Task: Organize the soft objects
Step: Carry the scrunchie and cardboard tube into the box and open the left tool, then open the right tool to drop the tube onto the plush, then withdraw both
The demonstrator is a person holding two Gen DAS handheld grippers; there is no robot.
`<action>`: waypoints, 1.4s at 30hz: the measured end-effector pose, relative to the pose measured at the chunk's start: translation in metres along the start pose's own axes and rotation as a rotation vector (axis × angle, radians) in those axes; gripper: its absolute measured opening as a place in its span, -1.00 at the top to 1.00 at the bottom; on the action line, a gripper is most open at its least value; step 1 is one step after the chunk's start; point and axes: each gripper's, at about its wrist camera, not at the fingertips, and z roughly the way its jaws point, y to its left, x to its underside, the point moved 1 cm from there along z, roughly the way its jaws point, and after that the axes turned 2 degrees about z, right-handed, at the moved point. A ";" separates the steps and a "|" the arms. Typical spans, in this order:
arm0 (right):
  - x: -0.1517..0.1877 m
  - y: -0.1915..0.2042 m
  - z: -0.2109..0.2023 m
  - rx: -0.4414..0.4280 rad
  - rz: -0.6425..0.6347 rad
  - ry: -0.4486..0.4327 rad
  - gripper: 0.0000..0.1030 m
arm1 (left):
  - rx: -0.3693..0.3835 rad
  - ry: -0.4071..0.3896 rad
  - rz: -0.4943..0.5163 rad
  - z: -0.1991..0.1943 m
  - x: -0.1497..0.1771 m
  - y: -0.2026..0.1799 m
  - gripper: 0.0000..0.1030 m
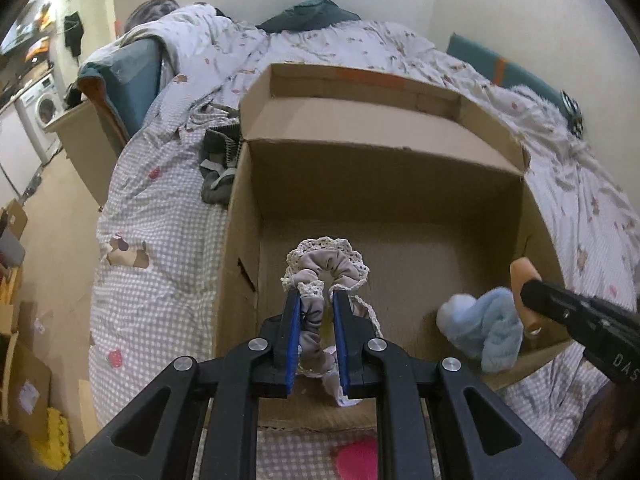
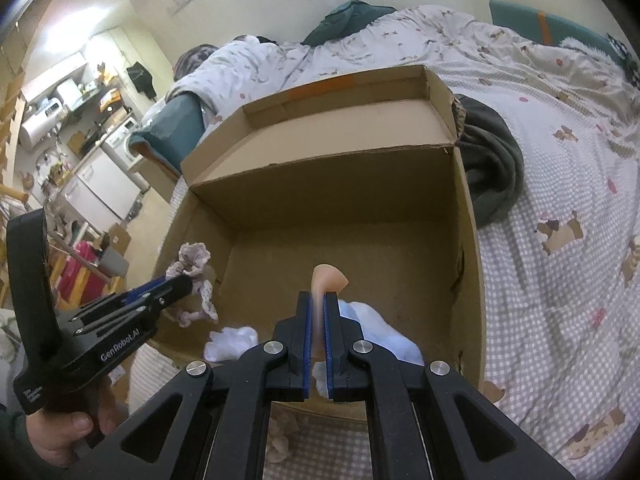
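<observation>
An open cardboard box [image 1: 400, 208] sits on the bed; it also shows in the right wrist view [image 2: 344, 200]. My left gripper [image 1: 316, 300] is shut on a beige lace-trimmed scrunchie [image 1: 328, 268] and holds it over the box's near left part; the scrunchie also shows in the right wrist view [image 2: 192, 260]. My right gripper [image 2: 319, 300] is shut on a thin peach soft piece [image 2: 326, 278] above a fluffy light-blue plush item [image 2: 384, 332] by the box's near edge. In the left wrist view the peach piece [image 1: 526, 280] and blue plush [image 1: 486, 328] sit at the right.
The bed has a checked quilt [image 1: 160, 264] with dog prints. Dark grey clothing [image 1: 218, 160] lies left of the box, and a dark garment [image 2: 492, 168] lies right of it. A pink object [image 1: 358, 460] lies before the box. Kitchen furniture [image 2: 100, 168] stands at left.
</observation>
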 end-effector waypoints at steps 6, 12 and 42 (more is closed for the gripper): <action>0.002 0.001 0.002 0.016 -0.019 0.004 0.87 | 0.003 0.015 0.004 0.004 0.003 -0.001 0.71; 0.003 0.002 0.003 0.032 -0.026 0.008 0.87 | -0.035 0.024 0.017 0.005 0.003 -0.002 0.52; -0.004 -0.015 -0.006 -0.003 0.082 -0.027 -0.40 | -0.083 0.007 0.023 0.000 0.005 -0.001 -0.16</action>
